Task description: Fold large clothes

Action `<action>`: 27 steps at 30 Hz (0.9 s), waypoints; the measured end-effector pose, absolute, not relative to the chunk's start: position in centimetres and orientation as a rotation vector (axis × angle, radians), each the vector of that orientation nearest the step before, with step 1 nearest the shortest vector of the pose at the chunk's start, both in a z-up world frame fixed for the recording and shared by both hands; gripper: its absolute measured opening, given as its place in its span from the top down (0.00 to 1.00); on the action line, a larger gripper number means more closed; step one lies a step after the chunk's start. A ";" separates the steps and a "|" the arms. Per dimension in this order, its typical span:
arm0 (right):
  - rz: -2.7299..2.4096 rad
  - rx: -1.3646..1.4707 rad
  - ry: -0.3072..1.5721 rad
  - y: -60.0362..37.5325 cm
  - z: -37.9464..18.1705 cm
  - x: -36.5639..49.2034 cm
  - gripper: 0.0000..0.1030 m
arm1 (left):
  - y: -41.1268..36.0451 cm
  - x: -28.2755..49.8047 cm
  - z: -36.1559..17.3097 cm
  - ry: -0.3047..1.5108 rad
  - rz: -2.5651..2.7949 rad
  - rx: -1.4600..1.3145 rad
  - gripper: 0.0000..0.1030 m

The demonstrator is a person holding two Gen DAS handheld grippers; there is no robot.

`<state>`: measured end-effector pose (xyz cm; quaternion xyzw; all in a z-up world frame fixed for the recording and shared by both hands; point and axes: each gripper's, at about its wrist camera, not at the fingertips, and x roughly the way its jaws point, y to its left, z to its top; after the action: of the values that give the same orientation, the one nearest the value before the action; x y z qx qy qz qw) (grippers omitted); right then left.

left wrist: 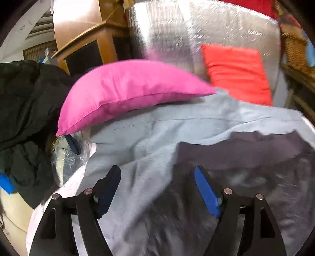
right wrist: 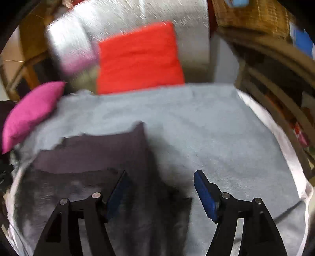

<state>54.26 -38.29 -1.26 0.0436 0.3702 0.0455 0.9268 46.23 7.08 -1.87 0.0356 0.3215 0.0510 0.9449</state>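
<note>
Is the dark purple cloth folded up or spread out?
Folded: the dark purple cloth shows stacked layers with stepped edges on the gray blanket.

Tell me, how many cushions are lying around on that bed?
2. A pink cushion lies at the bed's left side on the grey blanket; a red cushion leans on the silver panel behind. Others may be hidden.

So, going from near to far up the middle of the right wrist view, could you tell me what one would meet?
right gripper, open → dark garment → light blue blanket → red cushion → silver padded backrest.
</note>
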 end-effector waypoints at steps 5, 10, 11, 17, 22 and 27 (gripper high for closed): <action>0.282 0.021 0.751 -33.9 -1.4 50.6 0.29 | 2.2 41.0 -3.7 0.632 -0.015 0.048 0.19; 0.199 -0.008 0.864 -34.3 -6.7 51.4 0.29 | -1.5 41.4 -9.4 0.770 -0.013 0.129 0.18; 0.189 0.019 0.877 -35.2 -7.6 51.6 0.29 | -1.4 42.0 -10.7 0.814 -0.012 0.117 0.16; 0.200 0.069 0.848 -36.4 -8.4 51.5 0.29 | -0.9 42.8 -11.1 0.837 0.017 0.072 0.13; 0.156 0.026 0.761 -35.2 -5.3 47.6 0.29 | -0.2 40.4 -8.6 0.801 0.028 0.038 0.13; 0.226 -0.002 0.673 -33.0 -3.6 41.9 0.29 | 0.1 37.2 -6.7 0.761 0.043 0.017 0.13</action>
<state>41.91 -33.01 -3.56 -0.0007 0.3296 0.1106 0.9376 37.18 0.12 -6.75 0.0082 0.3713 0.0212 0.9282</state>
